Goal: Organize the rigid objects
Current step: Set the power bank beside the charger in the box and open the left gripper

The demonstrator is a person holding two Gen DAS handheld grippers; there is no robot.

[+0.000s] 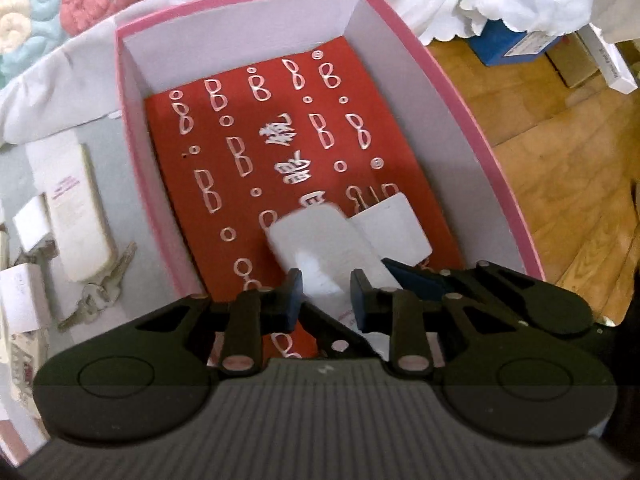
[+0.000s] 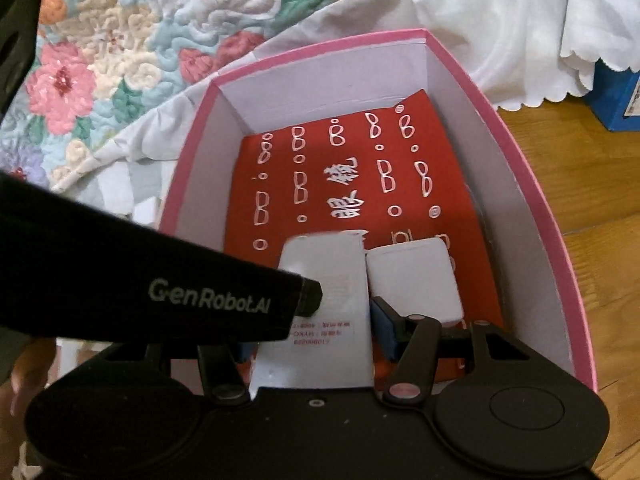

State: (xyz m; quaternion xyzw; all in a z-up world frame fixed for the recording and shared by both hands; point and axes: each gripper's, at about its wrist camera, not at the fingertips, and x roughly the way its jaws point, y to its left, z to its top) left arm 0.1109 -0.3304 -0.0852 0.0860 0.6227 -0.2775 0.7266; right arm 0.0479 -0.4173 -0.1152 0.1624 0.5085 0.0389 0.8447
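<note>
Pink cardboard box (image 1: 472, 120) sits open at the edge of a quilted bed, its white inner walls framing a red printed sheet (image 1: 256, 152) that lines the bottom. Two white blocks lie on that sheet toward the near end of the box: a long white case (image 2: 324, 320) with small red print on its near part, and just to its right a squarer white adapter (image 2: 412, 280), the two touching or nearly so. Right gripper (image 2: 312, 332) has its blue-padded fingers on either side of the long case, close against its flanks, so it appears to be gripping the case, though the left pad is partly hidden behind the other tool's black arm. Left gripper (image 1: 326, 292) hovers over the same case from the left side, its jaws parted moderately with the case's white surface showing in the gap between them; whether the pads touch it cannot be told. Outside the box, on the grey surface to the left, lie a cream-coloured remote-like bar (image 1: 78, 216), a bunch of keys (image 1: 96, 292) and a few small white boxes (image 1: 32, 224). Wooden floor (image 1: 568, 184) shows beyond the box's right wall, with a blue carton (image 1: 504, 44) under a white scalloped cloth (image 1: 480, 4).
</note>
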